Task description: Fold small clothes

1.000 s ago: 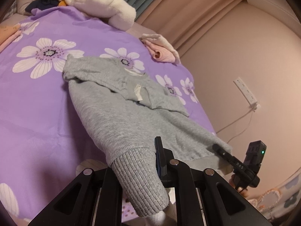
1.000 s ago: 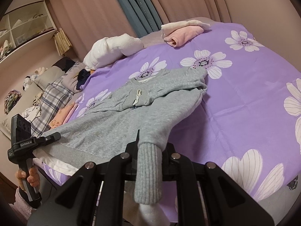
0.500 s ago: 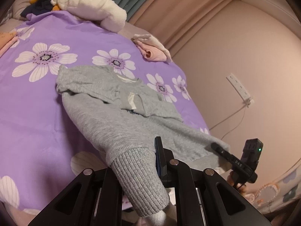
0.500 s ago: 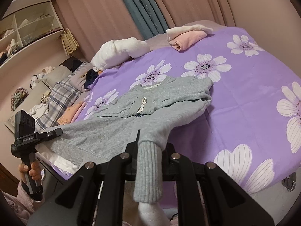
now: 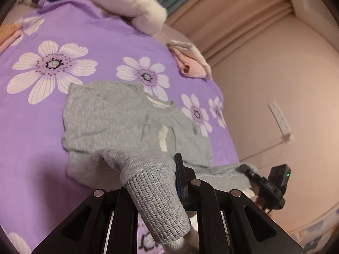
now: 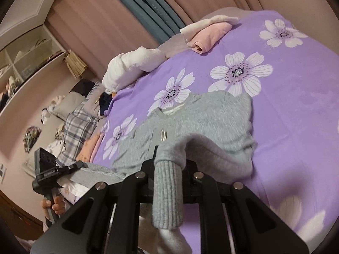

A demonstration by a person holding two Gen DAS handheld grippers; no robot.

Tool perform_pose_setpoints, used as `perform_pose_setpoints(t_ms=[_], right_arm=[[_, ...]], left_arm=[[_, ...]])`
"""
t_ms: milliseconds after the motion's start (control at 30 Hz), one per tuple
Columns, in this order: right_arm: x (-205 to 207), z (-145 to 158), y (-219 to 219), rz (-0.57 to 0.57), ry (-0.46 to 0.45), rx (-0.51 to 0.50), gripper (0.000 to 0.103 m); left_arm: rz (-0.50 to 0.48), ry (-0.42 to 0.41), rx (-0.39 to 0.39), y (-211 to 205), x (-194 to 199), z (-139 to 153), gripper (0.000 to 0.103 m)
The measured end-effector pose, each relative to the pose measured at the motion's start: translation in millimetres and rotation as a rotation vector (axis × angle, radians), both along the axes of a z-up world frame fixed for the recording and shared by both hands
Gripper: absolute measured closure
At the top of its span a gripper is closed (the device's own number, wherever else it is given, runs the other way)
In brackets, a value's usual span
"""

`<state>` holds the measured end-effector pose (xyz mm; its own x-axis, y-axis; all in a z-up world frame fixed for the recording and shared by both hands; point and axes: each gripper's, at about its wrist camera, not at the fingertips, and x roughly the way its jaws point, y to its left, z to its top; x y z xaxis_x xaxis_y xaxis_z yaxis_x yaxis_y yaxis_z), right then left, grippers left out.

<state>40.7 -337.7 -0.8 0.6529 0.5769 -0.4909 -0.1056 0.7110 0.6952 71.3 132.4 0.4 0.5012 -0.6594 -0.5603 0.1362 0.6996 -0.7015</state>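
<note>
Both grippers are clamped onto the grey sweater (image 5: 118,114), one cuff each. The left gripper (image 5: 169,182) has its jaws pressed together on the ribbed left cuff (image 5: 156,203), which drapes back over the fingers toward the camera, a bit of white lining poking out at its end. The right gripper (image 6: 169,169) pinches the other ribbed cuff (image 6: 167,194) the same way, the cuff hanging down between the black finger mounts with white fabric showing beneath.

The sweater's body lies on the purple bedsheet (image 5: 63,31) printed with big white flowers, collar pointing away and a small pale tag or label (image 5: 163,137) on the chest; whatever is on it is too blurred to read. Both sleeves are lifted off the sheet and arch over the body toward the grippers.

In the left wrist view, the right gripper shows at the lower right with a green light lit and small white lettering on its arm that I can't make out for certain. In the right wrist view, the left gripper (image 6: 81,165) appears at lower left, a hand (image 6: 53,206) wrapped round its handle; there is a white line of print on its body, too small to read.

Farther back sit a folded pink and white garment (image 6: 208,33) and a rolled white blanket (image 6: 131,67). A white wall outlet (image 5: 279,118) sits on the wall beside the bed.
</note>
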Motion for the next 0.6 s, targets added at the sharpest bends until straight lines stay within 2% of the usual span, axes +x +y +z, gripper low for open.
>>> perform_pose_setpoints(t_ms=[133,300,500,600], right_arm=[[38.5,-4.0,3.8,0.013,0.031,-0.007,0.089],[88.1,-17.6,6.7,0.029,0.096,0.013,0.088],[137.3,-39.0,0.4,0.021,0.194,0.089,0.088],[159.4,-51.0,-1.9,0.006,0.249,0.119,0.087]], left_arm=[[0.028,0.065,0.002,2.3,34.4,-6.8,0.093],[0.060,0.136,-0.033,10.7,73.7,-19.1,0.093],[0.087,0.242,-0.100,18.0,119.5,-38.9,0.093],[0.100,0.271,-0.096,16.6,141.3,-46.1,0.093]])
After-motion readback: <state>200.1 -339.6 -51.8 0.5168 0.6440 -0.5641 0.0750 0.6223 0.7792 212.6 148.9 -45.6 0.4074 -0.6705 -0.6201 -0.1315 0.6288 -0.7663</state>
